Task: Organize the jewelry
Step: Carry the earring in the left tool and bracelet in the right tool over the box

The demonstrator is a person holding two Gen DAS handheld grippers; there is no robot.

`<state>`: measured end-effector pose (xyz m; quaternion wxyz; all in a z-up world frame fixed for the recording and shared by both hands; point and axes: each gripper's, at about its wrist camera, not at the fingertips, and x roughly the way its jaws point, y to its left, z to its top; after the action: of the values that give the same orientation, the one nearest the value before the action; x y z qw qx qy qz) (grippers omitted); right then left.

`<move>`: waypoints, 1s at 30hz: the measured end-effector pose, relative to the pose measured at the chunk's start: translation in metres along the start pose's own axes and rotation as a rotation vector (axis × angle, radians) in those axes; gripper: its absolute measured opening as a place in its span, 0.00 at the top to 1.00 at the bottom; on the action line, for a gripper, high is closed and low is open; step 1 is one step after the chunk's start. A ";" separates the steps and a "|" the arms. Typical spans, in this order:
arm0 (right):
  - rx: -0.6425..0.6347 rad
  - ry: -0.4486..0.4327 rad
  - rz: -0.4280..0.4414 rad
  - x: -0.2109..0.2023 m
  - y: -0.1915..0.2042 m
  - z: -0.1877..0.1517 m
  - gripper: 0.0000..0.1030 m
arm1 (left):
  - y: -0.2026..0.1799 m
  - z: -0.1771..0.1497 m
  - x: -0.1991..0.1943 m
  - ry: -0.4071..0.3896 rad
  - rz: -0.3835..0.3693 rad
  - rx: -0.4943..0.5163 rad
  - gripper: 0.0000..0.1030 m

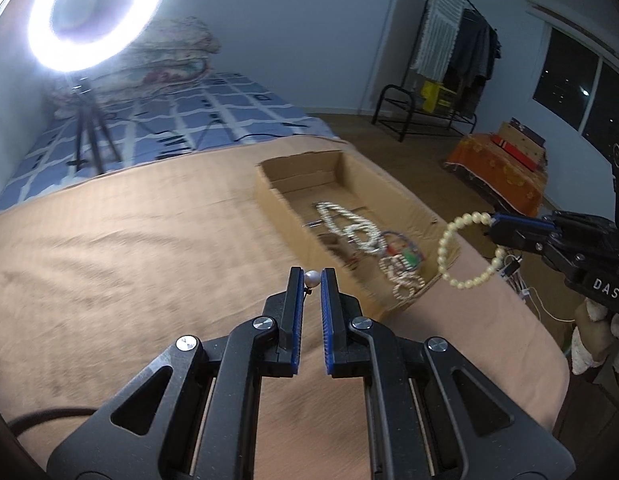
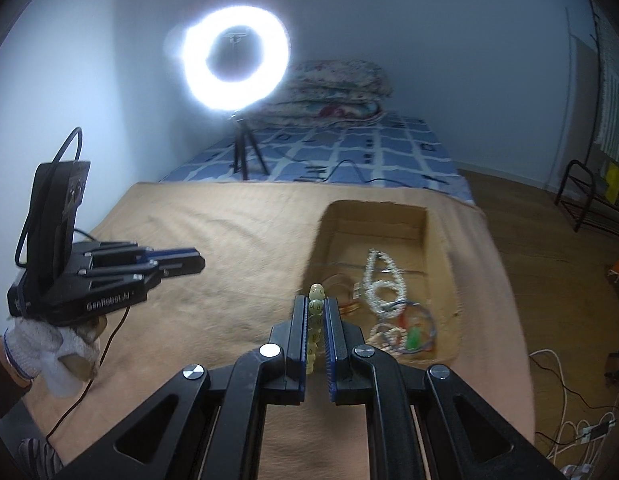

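Two pieces of jewelry are in my grip at once. My left tongs are clenched on a pearl earring, a single white bead with a thin dark post under it, pinched right at the tips. My right tongs are clenched on a pearl bracelet, a loop of cream beads; from the left camera it hangs off the tips as an open ring, and in the right camera I see only a column of beads running between the pads.

Both should be very light. The earring looks hard, round and slippery (a bead like that can squirt out of flat pads), so I judge the safer hold is across the post or squarely on the bead's widest part, never on its edge. The bracelet is limp as a whole though each bead is stiff; it will likely swing and drape, and a grip across two or three beads, as now, seems right. Its string is probably the weak point, so I would not tug.

Ahead and to the right of my left tongs, and just beyond the right tongs, sits an open cardboard box on the tan-covered bench. Inside lies a heap of jewelry: white beaded strands and some coloured bangles.
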<state>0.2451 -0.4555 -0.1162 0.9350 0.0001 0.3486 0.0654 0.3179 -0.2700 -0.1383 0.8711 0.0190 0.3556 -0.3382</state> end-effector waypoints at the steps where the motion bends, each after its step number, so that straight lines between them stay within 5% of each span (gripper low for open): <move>1: 0.003 -0.003 -0.005 0.000 -0.004 0.002 0.95 | -0.006 0.003 0.005 0.001 -0.007 0.004 0.94; 30: 0.158 0.010 -0.045 0.076 -0.093 0.026 0.95 | -0.067 0.004 0.092 0.096 -0.034 0.054 0.94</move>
<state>0.3306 -0.5368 -0.1503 0.9316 0.0658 0.3571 0.0168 0.3275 -0.3759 -0.1799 0.8463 0.0526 0.3880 -0.3612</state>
